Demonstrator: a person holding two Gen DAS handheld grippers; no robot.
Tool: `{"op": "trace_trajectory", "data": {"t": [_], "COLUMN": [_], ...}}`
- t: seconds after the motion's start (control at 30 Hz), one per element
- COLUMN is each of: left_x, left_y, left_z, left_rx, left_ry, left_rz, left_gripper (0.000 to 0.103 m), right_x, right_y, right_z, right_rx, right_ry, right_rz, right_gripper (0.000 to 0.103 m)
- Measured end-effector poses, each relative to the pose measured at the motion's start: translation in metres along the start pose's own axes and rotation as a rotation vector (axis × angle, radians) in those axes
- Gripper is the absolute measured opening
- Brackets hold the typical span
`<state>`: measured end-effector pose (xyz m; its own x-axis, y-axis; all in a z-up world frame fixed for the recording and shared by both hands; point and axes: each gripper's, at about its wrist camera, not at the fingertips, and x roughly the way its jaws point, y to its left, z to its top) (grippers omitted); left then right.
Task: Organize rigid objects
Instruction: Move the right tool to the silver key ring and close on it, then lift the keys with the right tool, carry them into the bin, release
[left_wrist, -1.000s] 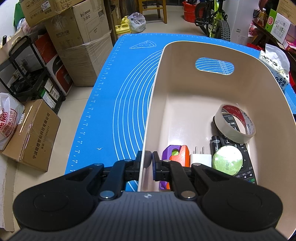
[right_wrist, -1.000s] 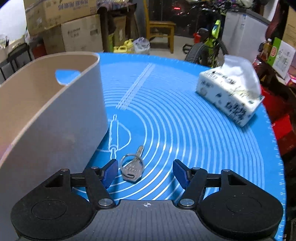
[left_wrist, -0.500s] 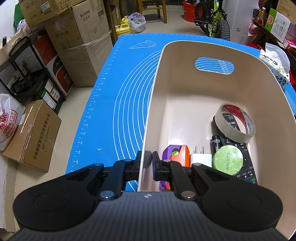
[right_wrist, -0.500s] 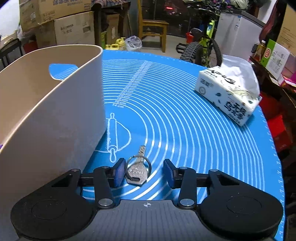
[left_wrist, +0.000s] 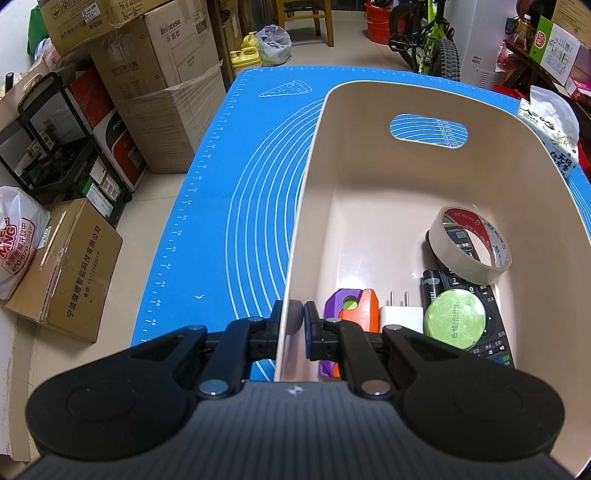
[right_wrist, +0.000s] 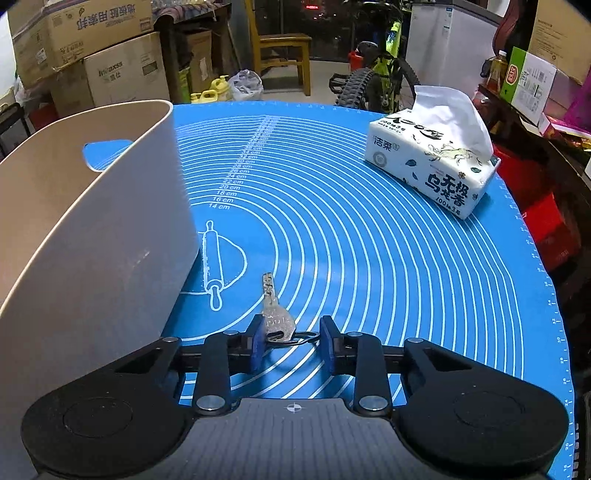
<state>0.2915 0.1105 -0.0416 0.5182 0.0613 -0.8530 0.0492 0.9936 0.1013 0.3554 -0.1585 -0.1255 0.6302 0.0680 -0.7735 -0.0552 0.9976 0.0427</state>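
Observation:
My left gripper is shut on the near left wall of the beige bin. Inside the bin lie a tape roll, a black remote, a green round tin, a white plug and an orange and purple toy. In the right wrist view, a silver key on a ring lies on the blue mat between the fingers of my right gripper. The left pad touches the key; the jaws are narrowed around it with a gap at the right. The bin stands just left of it.
A tissue pack sits at the mat's far right. Cardboard boxes and a black rack stand on the floor left of the table. A bicycle and a wooden chair are beyond the far edge.
My right gripper has moved over the key and its jaws have narrowed around it. The left gripper and bin have not moved.

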Motion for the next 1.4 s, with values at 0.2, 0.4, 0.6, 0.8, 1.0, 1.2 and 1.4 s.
{"op": "trace_trajectory", "data": {"t": [0.2, 0.4, 0.6, 0.8, 1.0, 1.2, 1.4], "left_x": [0.0, 0.0, 0.0, 0.0, 0.0, 0.0, 0.0], "left_y": [0.0, 0.0, 0.001, 0.002, 0.001, 0.002, 0.002], "left_z": [0.0, 0.0, 0.0, 0.0, 0.0, 0.0, 0.0], "left_rx": [0.0, 0.0, -0.003, -0.003, -0.002, -0.003, -0.003], "left_ry": [0.0, 0.0, 0.002, 0.002, 0.001, 0.001, 0.001], "left_rz": [0.001, 0.001, 0.003, 0.003, 0.003, 0.002, 0.002], "left_gripper": [0.012, 0.012, 0.012, 0.012, 0.012, 0.012, 0.012], "right_x": [-0.007, -0.024, -0.05, -0.083, -0.121, -0.157, -0.171], "right_y": [0.001, 0.001, -0.001, -0.001, 0.005, 0.025, 0.055], "right_z": [0.0, 0.004, 0.012, 0.021, 0.035, 0.046, 0.053], "right_rx": [-0.011, -0.03, -0.042, -0.051, -0.038, -0.041, -0.067], "right_ry": [-0.034, -0.077, -0.14, -0.224, -0.344, -0.467, -0.509], "right_rz": [-0.001, -0.019, -0.05, -0.063, -0.049, 0.007, 0.097], "right_gripper": [0.039, 0.039, 0.039, 0.039, 0.039, 0.039, 0.039]}}
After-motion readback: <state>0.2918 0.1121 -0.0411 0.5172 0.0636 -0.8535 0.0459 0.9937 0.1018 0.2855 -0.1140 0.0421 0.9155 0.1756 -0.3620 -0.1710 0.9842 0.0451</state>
